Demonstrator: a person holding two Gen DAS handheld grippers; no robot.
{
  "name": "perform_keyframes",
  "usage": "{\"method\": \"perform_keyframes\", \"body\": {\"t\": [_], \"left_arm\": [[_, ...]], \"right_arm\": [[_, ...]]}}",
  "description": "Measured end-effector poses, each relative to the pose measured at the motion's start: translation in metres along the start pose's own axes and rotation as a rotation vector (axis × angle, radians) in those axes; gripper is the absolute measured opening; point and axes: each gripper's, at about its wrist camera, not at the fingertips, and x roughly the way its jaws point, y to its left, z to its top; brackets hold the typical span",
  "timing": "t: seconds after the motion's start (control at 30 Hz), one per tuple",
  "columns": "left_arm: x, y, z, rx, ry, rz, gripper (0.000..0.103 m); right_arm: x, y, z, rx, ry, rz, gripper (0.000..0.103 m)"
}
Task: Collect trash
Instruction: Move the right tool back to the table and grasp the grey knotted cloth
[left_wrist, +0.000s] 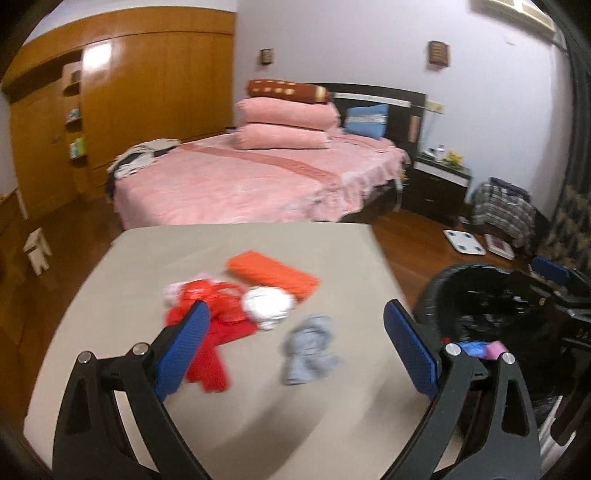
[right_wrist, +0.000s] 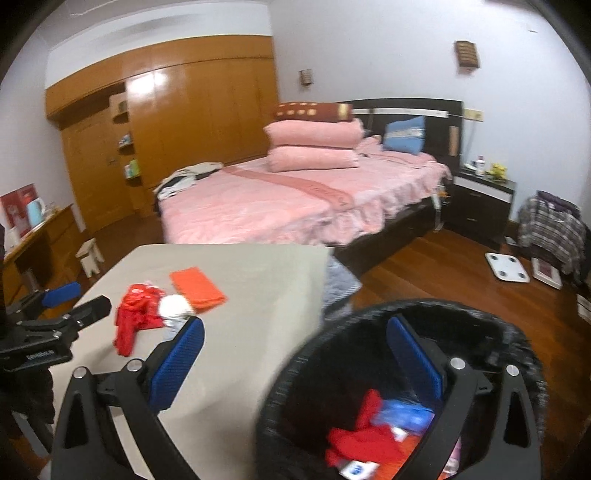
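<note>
standing wide with nothing between the jaws, the left gripper (left_wrist: 293, 334) fills the bottom of its wrist view over a beige worktop (left_wrist: 221, 424). at the centre of that frame lies blurred trash: a red plastic wrapper (left_wrist: 212, 314), a crumpled white tissue (left_wrist: 266, 305) touching its right side, an orange packet (left_wrist: 272, 274) just above them, and a grey crumpled piece (left_wrist: 309, 350) lower right, a little apart. at the right edge a black-lined trash bin (left_wrist: 480, 295) stands beside the worktop.

the right gripper (right_wrist: 295, 349), jaws also wide and holding nothing, sits at the bottom of its own view, straddling the bin's near rim. red and blue scraps (right_wrist: 369, 439) lie inside the bin. a pink bed (left_wrist: 240, 184) fills the middle distance.
</note>
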Motion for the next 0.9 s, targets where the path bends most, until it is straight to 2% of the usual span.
{"method": "perform_keyframes", "body": {"t": [0.2,0.37,0.77,0.9], "left_arm": [[0.003,0.049,-0.012,-0.039,0.018,0.081,0.092],[0.008,0.078,-0.019,-0.056,0.036,0.118,0.092],[0.026,0.106,-0.035,-0.073,0.083,0.14,0.092],[0.032,0.113,-0.038,-0.074,0.093,0.15,0.092]], "right_arm": [[0.027,0.046,-0.001,-0.037,0.019,0.068,0.097],[0.053,0.076,-0.009,-0.048,0.052,0.099,0.097],[0.115,0.105,-0.031,-0.043,0.16,0.089,0.097],[0.132,0.109,-0.04,-0.048,0.206,0.084,0.092]]}}
